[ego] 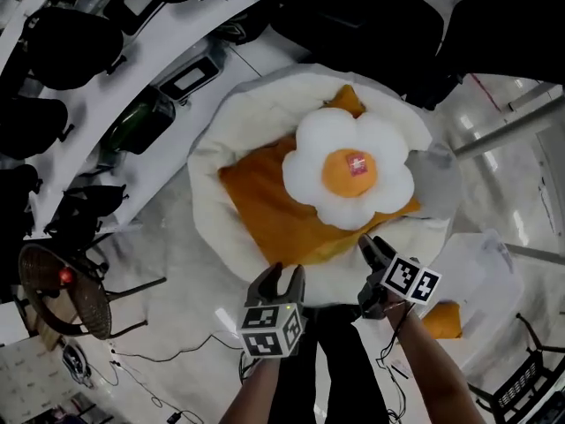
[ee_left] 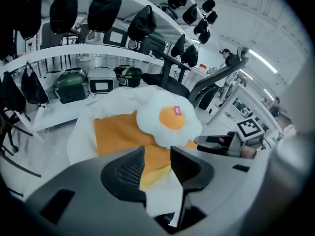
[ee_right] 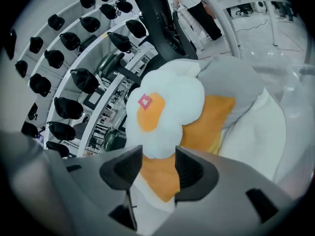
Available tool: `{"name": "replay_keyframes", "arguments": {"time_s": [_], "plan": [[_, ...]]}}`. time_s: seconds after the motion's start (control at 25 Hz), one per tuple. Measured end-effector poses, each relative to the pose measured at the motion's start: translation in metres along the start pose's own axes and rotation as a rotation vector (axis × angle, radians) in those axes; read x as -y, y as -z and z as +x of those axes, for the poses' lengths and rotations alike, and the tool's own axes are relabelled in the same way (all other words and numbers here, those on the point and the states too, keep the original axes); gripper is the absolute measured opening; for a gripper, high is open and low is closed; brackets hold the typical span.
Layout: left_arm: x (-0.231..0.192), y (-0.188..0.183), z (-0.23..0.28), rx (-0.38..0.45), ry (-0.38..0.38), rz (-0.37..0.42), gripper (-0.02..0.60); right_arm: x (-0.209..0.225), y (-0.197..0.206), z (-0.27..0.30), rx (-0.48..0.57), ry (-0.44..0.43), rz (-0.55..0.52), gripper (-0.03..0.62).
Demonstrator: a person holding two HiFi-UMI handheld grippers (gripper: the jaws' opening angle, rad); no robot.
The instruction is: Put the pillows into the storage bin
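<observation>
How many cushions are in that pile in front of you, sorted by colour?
Large white round fluffy cushion: 1
Orange square cushion: 1
White flower-shaped cushion with an orange centre: 1
Grey cushion: 1
Total: 4

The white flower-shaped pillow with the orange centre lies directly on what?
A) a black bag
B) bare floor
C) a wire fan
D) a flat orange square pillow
D: the white flower-shaped pillow lies over the top of the flat orange square pillow.
</observation>
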State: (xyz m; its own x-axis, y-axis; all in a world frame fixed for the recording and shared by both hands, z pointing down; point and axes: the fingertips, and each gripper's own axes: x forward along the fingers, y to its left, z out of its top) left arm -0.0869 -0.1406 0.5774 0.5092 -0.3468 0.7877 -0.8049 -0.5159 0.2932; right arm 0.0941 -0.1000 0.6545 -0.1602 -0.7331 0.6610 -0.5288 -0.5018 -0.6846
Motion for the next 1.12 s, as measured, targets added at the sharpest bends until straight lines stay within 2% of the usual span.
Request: {"name": "replay_keyframes", "arguments": {"time_s": [0.32,0.48,0.6,0.76,0.88,1.12], "plan": [[-0.045,0.018,0.004,-0.022,-0.028,-0.079,0.166,0.009,0.000,0.054,-0.018,0.017,0.092,0.275],[-0.062,0.020,0.006,-0.018,-0.041,-0.108,0.166,0.010,-0.002,0.075,-0.019,0.023,0.114,0.290],[-0.076,0.021,0.007,-0.013,-0.045,-0.131,0.164,0.013,0.000,0.091,-0.026,0.063,0.102,0.288],[-0.090,0.022,0.007,-0.008,-0.040,-0.149,0.163,0.015,0.002,0.100,-0.018,0.126,0.072,0.247],[-0.096,0.024,0.001,-0.008,-0.034,-0.156,0.159,0.012,0.004,0.094,0.005,0.142,0.078,0.177],[-0.093,0.022,-0.010,-0.011,-0.003,-0.136,0.146,-0.005,0.006,0.075,0.026,0.148,0.073,0.111]]}}
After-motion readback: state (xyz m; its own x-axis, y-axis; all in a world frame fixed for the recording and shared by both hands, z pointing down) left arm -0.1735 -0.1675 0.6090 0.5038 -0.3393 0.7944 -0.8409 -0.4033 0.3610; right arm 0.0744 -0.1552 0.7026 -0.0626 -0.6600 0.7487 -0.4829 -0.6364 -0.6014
